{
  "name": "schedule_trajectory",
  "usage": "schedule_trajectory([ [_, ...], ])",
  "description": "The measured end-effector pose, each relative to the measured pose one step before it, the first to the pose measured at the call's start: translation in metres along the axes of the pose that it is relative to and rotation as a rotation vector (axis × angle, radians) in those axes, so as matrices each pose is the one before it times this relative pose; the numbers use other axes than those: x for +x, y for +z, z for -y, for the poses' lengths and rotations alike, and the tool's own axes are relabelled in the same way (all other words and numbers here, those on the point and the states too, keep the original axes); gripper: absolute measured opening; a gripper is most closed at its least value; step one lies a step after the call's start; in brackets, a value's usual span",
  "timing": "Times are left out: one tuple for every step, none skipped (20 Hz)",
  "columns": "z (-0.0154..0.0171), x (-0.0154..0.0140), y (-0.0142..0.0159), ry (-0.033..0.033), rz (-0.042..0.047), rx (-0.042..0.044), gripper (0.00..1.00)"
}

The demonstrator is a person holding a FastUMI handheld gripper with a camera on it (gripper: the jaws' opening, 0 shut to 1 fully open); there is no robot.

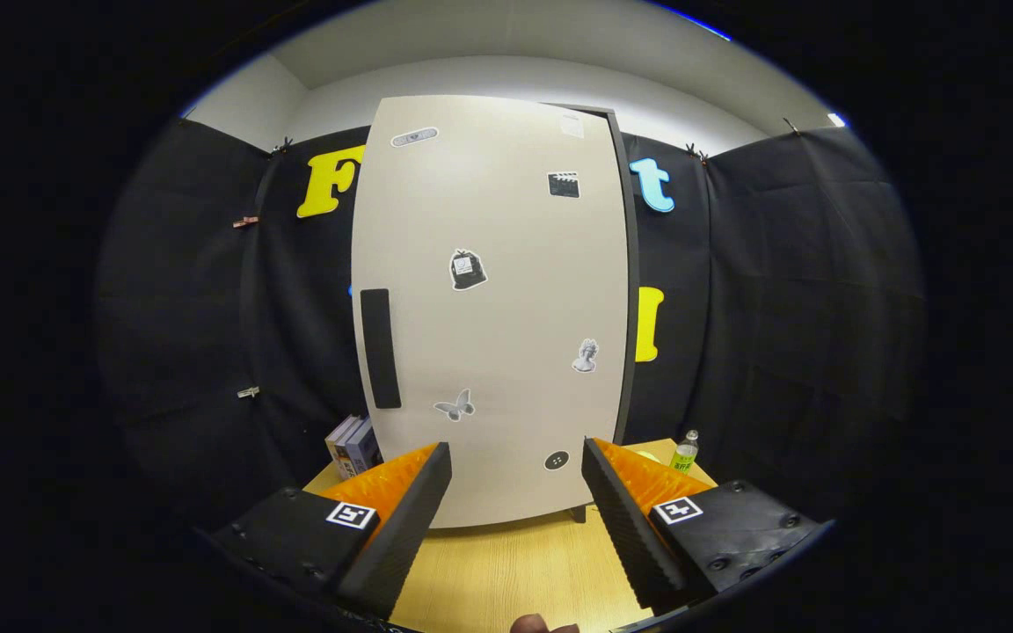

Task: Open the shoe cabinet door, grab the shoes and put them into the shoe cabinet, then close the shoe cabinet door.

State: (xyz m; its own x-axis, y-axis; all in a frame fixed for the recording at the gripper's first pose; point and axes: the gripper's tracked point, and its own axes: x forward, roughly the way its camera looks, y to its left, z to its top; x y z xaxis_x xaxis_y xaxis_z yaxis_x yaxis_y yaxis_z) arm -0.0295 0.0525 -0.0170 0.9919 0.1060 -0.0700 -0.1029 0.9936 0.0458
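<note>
Gripper (pixel 515 475) agape before smooth flat cabinet door (pixel 493 308).

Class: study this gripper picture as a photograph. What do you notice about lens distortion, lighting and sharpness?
Gripper view: fisheye bowing curves the shoe cabinet door edges outward; light is even, brightest on the ceiling, with no harsh glare; the door's stickers and the open gripper both look sharp; the cloth walls fall dark toward the sides.
</note>
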Motion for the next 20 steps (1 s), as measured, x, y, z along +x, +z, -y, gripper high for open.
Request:
schedule_trajectory([
  [0.00037,-0.00049,0.00012,-0.00122,0.00082,-0.00346,0.98],
  [0.00015,0.00003,-0.00017,-0.00114,0.00076,0.0001,0.98],
  [0.00042,-0.00003,0.00007,-0.00328,0.00112,0.00046,0.98],
  [0.00065,-0.00013,0.00119,-0.00466,0.00395,-0.00391,0.98],
  [-0.00002,-0.00013,0.00054,-0.00409,0.00351,-0.00363,0.98],
  [0.00041,0.0001,0.00063,-0.00344,0.00388,-0.00476,0.98],
  [-0.00021,0.0,-0.00015,-0.00027,0.00305,0.00075,0.98],
  [0.00013,-0.00019,0.00006,-0.0012,0.00113,0.00182,0.98],
  [0.0002,-0.0006,0.00161,-0.00141,0.00544,0.00034,0.98],
  [0.00055,-0.0007,0.00067,-0.00229,0.00263,0.00007,0.98],
  [0.00034,0.00046,-0.00006,-0.0009,0.00094,0.00062,0.98],
  [0.0,-0.00122,-0.00003,0.00041,0.00081,0.00226,0.98],
  [0.00005,-0.00162,0.00067,-0.00035,-0.00096,0.00042,0.98],
  [0.00021,-0.0008,0.00096,0.00065,0.00217,-0.00063,0.98],
  [-0.00035,-0.00227,-0.00011,0.00014,-0.00133,-0.00183,0.98],
  [0.00011,-0.00069,0.00072,0.00015,0.00167,-0.00126,0.98],
  [-0.00008,0.00008,0.00042,0.00004,0.00065,0.00037,0.98],
  [-0.00012,-0.00045,0.00027,-0.0001,0.00087,0.00251,0.98],
  [0.0,-0.00056,0.00065,-0.00019,0.00093,0.00134,0.98],
  [0.00026,-0.00018,0.00027,-0.00054,0.00148,-0.00052,0.98],
])
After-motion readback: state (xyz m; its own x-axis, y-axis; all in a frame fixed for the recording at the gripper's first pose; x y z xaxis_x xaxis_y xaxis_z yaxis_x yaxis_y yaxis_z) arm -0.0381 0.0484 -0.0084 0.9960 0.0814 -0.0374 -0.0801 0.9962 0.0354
